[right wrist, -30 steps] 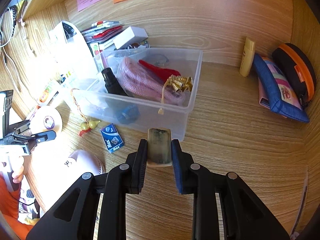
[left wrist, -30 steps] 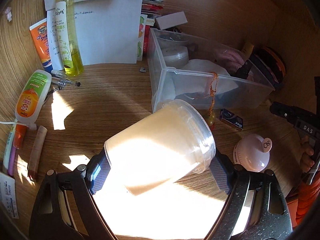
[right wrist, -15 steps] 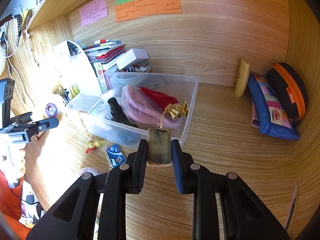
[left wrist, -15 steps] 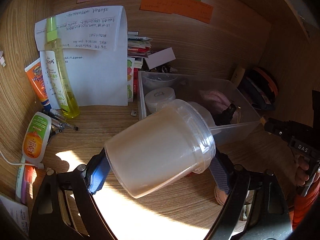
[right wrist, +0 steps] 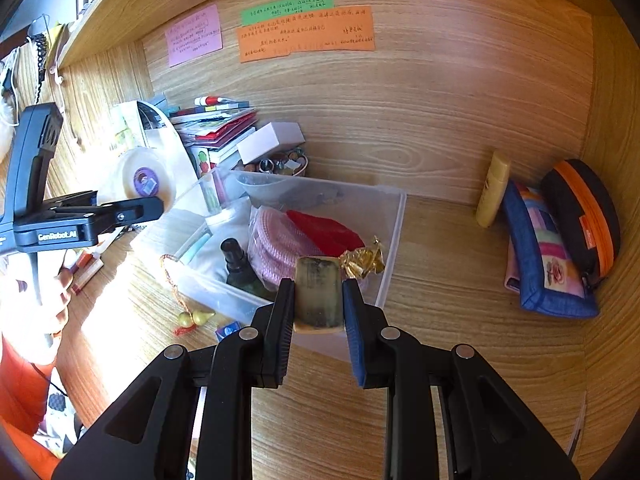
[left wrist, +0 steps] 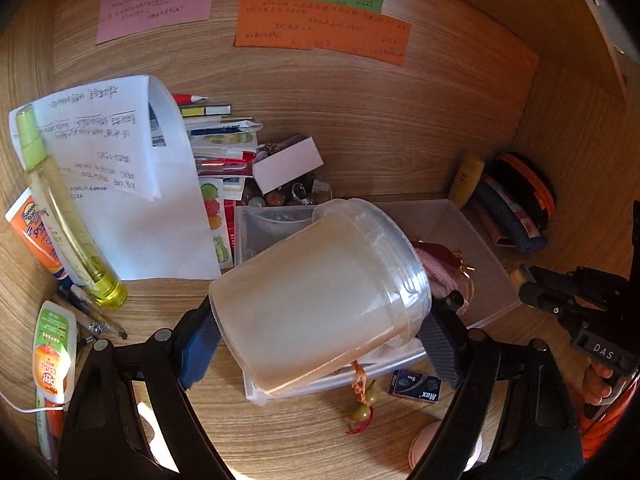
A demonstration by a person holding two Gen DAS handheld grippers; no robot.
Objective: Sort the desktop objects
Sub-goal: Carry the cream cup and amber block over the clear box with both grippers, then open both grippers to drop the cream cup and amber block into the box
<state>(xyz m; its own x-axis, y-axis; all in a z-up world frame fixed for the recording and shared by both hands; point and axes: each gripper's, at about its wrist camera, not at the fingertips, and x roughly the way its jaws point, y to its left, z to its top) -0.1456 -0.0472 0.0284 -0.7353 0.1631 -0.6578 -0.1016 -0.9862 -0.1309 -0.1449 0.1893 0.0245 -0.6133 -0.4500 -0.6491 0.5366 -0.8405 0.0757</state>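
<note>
Left claw (left wrist: 320,340) has lifted its clamped jar (left wrist: 320,292) over the bin (left wrist: 480,240) (right claw (right wrist: 319,304) grips a block (right wrist: 319,296)).

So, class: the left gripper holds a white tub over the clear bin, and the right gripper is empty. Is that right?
Not quite. The right gripper is not empty: its fingers are shut on a small dark block, as the right wrist view shows. The rest holds: the left gripper holds the white tub over the clear bin.

The storage bin (right wrist: 394,216) sits on the worktop (right wrist: 460,272). A bottle (right wrist: 238,264) lies in it; pouches (right wrist: 548,248) lie to its right, stacked books (right wrist: 216,120) behind it, a small box (right wrist: 228,330) before it.
</note>
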